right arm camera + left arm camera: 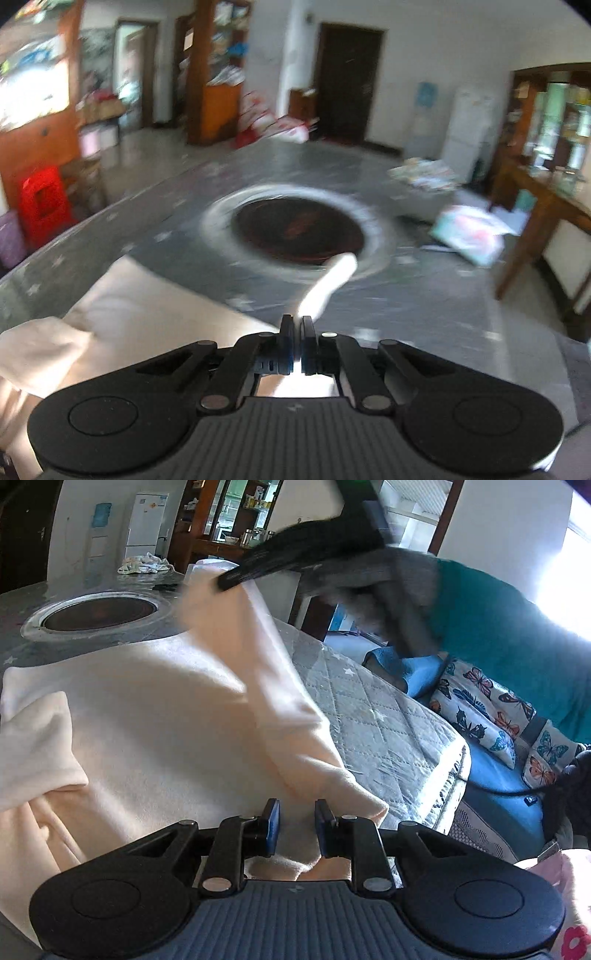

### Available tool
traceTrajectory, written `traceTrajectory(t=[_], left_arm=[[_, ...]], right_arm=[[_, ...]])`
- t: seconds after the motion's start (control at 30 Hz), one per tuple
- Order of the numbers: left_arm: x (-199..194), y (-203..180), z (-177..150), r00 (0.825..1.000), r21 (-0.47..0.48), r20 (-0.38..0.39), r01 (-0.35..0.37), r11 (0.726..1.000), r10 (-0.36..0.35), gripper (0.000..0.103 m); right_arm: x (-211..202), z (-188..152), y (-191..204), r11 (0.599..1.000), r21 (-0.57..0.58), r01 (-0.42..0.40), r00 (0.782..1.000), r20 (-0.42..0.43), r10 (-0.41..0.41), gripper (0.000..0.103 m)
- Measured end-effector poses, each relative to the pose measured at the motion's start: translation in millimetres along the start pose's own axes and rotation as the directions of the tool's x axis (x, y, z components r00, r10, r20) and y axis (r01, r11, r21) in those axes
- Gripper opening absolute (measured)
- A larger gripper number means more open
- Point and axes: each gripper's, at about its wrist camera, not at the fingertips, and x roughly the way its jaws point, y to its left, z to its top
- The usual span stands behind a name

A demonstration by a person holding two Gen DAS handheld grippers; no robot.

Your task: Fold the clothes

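No readable writing anywhere, the fridge (146, 524) in the back has stickers but they're too small and blurry to make out. The cabinet (236, 513) next to it holds jars and bottles behind glass, labels unreadable too.

The cream garment (155, 716) is spread on the grey quilted table (376, 716), near the round dark burner (99, 614) set into it. Right gripper (297, 332) has its fingers pinched tight on a thin strip of the garment, and in the left view that gripper (229, 579) is blurry and lifting a sleeve up over the rest of the cloth. Left gripper (296, 823) has its fingers narrowly apart with a corner of the garment lying between them; the pads don't look pressed on it. Butterfly cushions (476, 705) sit on a blue sofa off to the right.
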Motion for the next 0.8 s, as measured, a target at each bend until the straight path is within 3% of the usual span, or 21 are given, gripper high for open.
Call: traceTrajectory(t=[0.23, 0.4, 0.53, 0.67, 0.8], left_arm=[[0.7, -7.0, -0.2, 1.0, 0.046, -0.019, -0.006, 0.999, 0.006, 0.027], [3.7, -11.4, 2.0, 0.999, 0.089, -0.042, -0.006, 0.996, 0.009, 0.028], [3.1, -15.8, 3.5, 0.997, 0.125, -0.07, -0.009, 0.992, 0.018, 0.029], [1.8, -22.8, 11.8, 0.997, 0.142, -0.081, 0.006, 0.99, 0.005, 0.031], [10.1, -38.8, 21.9, 0.997, 0.179, -0.07, 0.03, 0.983, -0.017, 0.037]], right_arm=[[-81.2, -53.1, -64.5, 0.977, 0.118, 0.177, 0.983, 0.03, -0.182, 0.002], [-93.3, -113.1, -94.4, 0.938, 0.21, 0.276, 0.96, -0.1, -0.26, 0.007], [-93.7, -162.3, -121.0, 0.881, 0.289, 0.373, 0.923, -0.215, -0.32, 0.008], [-107.3, -177.7, -131.6, 0.862, 0.332, 0.383, 0.921, -0.211, -0.328, 0.015], [-110.7, -168.7, -130.2, 0.877, 0.355, 0.325, 0.945, -0.151, -0.289, 0.025]])
